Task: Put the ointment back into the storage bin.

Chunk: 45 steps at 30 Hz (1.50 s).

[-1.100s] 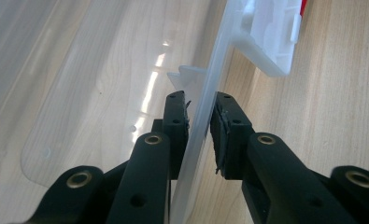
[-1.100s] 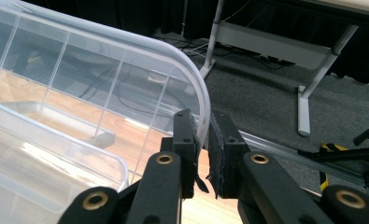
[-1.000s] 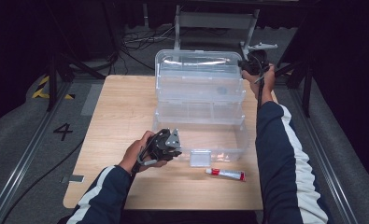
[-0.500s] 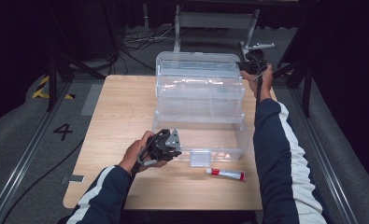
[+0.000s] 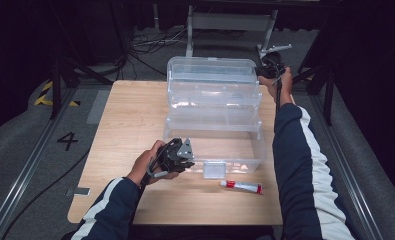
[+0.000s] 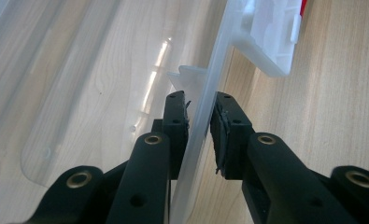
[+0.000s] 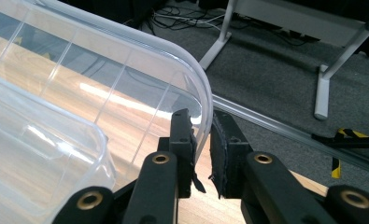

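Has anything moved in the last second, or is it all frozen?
The right gripper, clamped on the lid, moved slightly back and down, swinging the lid open a little more. The left gripper stayed clamped on the box front wall. The tube lies unmoved.

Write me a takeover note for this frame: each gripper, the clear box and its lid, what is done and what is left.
Left gripper: jaws either side of the clear storage box near rim, beside its front latch.
Right gripper: jaws on the raised lid, at its far right corner.
Done: lid stands open behind the box.
Red-and-white tube lies on the wooden table, in front of the box.
Left: probably moving the lid, then the tube.
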Available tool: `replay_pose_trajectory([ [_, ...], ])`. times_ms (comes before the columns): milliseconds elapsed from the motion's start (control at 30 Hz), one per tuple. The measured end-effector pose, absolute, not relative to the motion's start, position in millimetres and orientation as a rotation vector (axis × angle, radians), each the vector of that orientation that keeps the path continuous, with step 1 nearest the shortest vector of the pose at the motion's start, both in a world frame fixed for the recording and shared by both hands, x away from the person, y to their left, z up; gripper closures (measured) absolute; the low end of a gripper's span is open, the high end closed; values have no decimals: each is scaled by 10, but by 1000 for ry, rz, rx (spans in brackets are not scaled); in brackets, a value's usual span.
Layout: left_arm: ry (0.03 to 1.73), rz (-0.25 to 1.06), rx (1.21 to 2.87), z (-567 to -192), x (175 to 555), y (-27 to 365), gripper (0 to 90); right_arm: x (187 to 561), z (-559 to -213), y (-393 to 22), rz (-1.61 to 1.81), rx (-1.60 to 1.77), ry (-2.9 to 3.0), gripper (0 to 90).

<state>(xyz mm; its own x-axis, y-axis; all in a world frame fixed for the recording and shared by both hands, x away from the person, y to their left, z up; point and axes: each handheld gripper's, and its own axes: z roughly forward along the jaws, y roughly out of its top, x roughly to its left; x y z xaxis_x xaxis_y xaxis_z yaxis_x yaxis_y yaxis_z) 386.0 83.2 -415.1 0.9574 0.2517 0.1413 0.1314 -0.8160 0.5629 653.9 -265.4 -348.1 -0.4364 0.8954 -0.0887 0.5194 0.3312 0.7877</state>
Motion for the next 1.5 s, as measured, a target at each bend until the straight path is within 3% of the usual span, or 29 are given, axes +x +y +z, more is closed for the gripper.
replay_pose_trajectory([
  [267,276,277,2528,-4154,3861,833,771,6625,-3525,-2646,896,1195,2135,799],
  [400,276,277,2527,-4154,3862,833,771,6656,-3571,-2657,887,1205,2142,843],
  [433,275,277,2526,-4155,3861,832,771,6658,-3585,-2660,897,1198,2136,900],
  [900,284,284,2527,-4162,3870,836,767,6644,-3664,-2749,853,1244,2134,900],
  [1500,284,288,2525,-4163,3867,838,765,6446,-3521,-2830,876,1201,2113,900],
])
